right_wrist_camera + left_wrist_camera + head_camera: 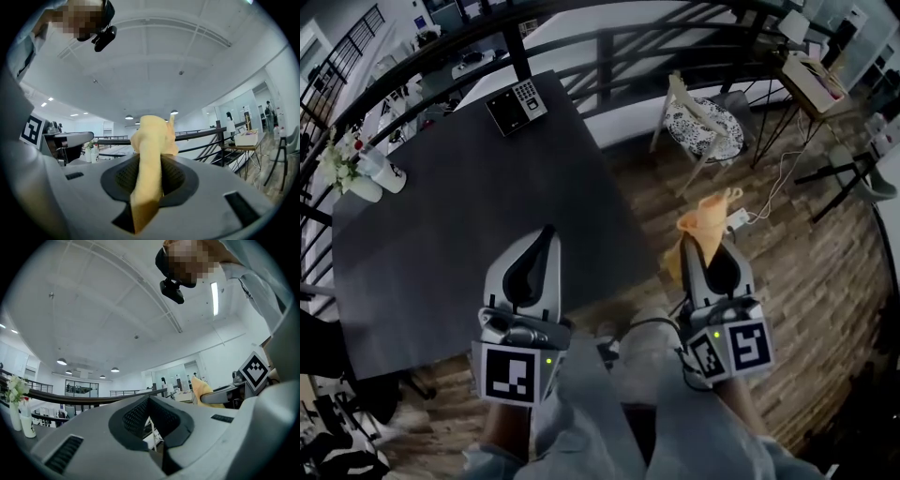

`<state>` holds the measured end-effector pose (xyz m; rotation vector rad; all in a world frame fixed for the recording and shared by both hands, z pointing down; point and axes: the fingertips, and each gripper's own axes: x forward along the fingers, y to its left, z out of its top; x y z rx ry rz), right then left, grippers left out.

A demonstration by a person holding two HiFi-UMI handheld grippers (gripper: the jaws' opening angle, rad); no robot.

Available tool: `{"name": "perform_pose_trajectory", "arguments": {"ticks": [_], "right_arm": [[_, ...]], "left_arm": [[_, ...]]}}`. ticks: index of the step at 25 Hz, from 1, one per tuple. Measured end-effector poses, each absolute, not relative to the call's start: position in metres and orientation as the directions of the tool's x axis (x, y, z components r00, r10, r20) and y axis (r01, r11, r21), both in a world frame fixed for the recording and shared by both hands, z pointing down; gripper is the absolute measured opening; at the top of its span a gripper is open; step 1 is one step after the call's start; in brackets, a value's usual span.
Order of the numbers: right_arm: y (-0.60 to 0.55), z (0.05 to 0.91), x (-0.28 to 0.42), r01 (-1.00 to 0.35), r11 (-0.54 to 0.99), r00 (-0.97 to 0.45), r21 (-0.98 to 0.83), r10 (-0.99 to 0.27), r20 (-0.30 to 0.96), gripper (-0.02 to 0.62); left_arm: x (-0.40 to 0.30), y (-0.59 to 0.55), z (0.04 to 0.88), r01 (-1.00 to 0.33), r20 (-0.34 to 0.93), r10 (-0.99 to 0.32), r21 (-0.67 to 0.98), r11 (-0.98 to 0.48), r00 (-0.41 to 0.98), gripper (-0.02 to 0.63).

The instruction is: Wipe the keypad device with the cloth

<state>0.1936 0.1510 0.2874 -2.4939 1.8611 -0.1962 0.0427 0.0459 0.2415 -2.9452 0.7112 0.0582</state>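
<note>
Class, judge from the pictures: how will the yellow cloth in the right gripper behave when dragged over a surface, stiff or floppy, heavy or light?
Probably floppy: the cloth bunches into folds where the right gripper pinches it. Likely light, since that narrow pinch alone carries it. Dragged, it may crumple rather than stay flat.

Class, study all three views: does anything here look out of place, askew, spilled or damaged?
Nothing looks spilled or damaged. The only mild oddity is that the keypad device lies close to the far corner of the table, near its edge. The cloth hangs bunched from the right gripper, which is clamped on it.
</note>
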Motion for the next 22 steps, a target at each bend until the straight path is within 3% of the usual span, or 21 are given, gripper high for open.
{"name": "perform_pose_trajectory", "arguments": {"ticks": [22], "right_arm": [[0.033, 0.295, 0.216, -0.998, -0.022, 0.017, -0.051, -0.994, 0.105, 0.103]], "left_arm": [[0.036, -0.024, 0.243, -0.68, -0.08, -0.675, -0.079, -0.729, 0.733, 0.006]]}}
